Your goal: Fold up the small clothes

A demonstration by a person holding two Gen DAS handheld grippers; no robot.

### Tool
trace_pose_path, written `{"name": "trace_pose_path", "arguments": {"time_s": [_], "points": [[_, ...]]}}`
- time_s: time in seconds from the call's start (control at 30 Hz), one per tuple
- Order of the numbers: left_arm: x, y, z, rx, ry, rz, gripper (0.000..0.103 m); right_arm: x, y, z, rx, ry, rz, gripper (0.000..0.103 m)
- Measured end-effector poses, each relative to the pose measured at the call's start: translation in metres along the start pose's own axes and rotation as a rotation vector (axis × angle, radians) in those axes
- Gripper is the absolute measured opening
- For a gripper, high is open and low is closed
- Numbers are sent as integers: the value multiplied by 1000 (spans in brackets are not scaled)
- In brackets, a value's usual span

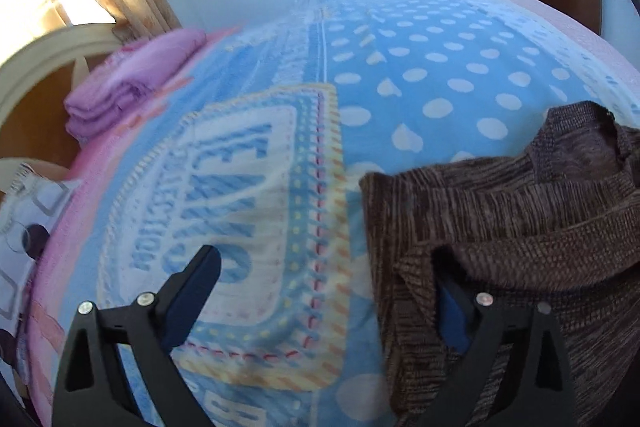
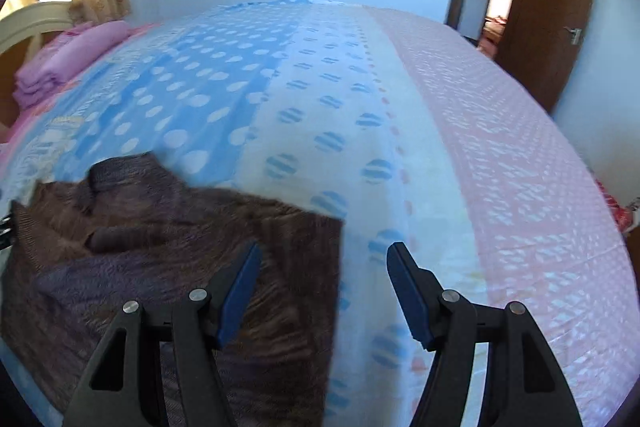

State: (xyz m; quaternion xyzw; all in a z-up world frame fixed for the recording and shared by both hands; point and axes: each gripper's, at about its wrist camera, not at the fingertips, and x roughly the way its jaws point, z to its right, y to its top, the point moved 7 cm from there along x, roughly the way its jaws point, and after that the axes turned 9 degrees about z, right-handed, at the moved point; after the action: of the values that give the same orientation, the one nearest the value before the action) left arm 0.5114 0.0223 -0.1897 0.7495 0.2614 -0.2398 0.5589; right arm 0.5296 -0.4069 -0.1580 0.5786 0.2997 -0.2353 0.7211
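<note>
A brown knit garment (image 1: 520, 211) lies partly folded on the blue dotted blanket (image 1: 400, 67), its neckline towards the far side. My left gripper (image 1: 324, 259) is open wide over the garment's left edge. Its left finger hangs above the blanket's lettered patch, and its right fingertip is hidden behind a raised fold of the knit. In the right wrist view the same garment (image 2: 180, 227) fills the lower left. My right gripper (image 2: 324, 249) stands open across its right edge, with the left finger over the knit and the right finger over the blanket (image 2: 200, 87). Neither gripper holds anything.
A folded purple stack (image 1: 136, 83) (image 2: 68, 63) sits at the far left by the cream headboard (image 1: 48, 47). A patterned pillow (image 1: 24, 219) lies at the left edge. A pink bedspread (image 2: 520, 167) covers the right side. A brown door (image 2: 552, 7) stands open beyond it.
</note>
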Motion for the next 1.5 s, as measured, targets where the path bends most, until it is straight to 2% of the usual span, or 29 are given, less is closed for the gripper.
{"name": "trace_pose_path", "arguments": {"time_s": [0.07,0.1,0.13,0.17,0.23,0.3,0.33,0.37,0.5,0.57,0.63,0.73,0.87,0.97,1.03,1.07,1.13,1.17,1.2,1.27,1.3,1.37,1.43,1.5], "points": [[3,-1,6,14,2,-14,98,-1,-3,-12,-27,48,-10,65],[5,-1,11,31,4,-16,98,-1,-3,-17,-36,78,-13,60],[6,1,14,41,5,-16,98,2,-4,-23,-41,115,-24,48],[6,3,16,48,6,-14,98,7,-6,-28,-47,140,-44,40],[7,8,19,50,-4,-14,98,22,-7,-34,-73,136,-90,37],[13,12,18,49,-4,-34,99,32,-4,-33,-92,110,-91,37],[17,12,17,43,-8,-53,101,34,-3,-33,-82,124,-94,27],[22,12,15,31,-11,-74,102,34,0,-35,-74,147,-83,4],[45,8,9,-51,-62,-162,103,26,6,-47,-106,198,-49,3],[52,7,6,-105,-89,-191,103,24,11,-43,-114,153,-26,3],[57,6,3,-162,-120,-221,103,26,17,-25,-46,109,-9,3],[60,4,-4,-237,-155,-247,103,39,14,8,60,10,-33,3],[59,-1,-13,-272,-189,-271,103,48,-2,8,27,12,-72,3],[58,-4,-22,-351,-273,-312,103,43,-2,8,33,8,-49,5],[54,-3,-26,-415,-326,-340,103,43,-1,13,67,1,-56,12],[51,-2,-27,-472,-365,-351,103,42,-1,15,76,-8,-55,20],[45,2,-33,-629,-467,-341,103,37,-1,17,91,-11,-41,28],[42,5,-39,-687,-467,-320,103,35,-2,17,92,-9,-35,28],[40,7,-43,-693,-446,-301,103,31,-3,16,91,-11,-27,28],[35,7,-50,-641,-361,-252,103,25,-5,15,97,-5,-16,28],[31,4,-53,-584,-301,-233,103,20,-7,15,106,4,-12,28],[24,-1,-54,-517,-241,-199,103,8,-12,12,111,24,-8,28],[8,-14,-51,-471,-227,-169,103,-8,-17,8,107,49,7,28],[-13,-25,-40,-436,-251,-133,103,-28,-27,2,100,89,12,31]]}}
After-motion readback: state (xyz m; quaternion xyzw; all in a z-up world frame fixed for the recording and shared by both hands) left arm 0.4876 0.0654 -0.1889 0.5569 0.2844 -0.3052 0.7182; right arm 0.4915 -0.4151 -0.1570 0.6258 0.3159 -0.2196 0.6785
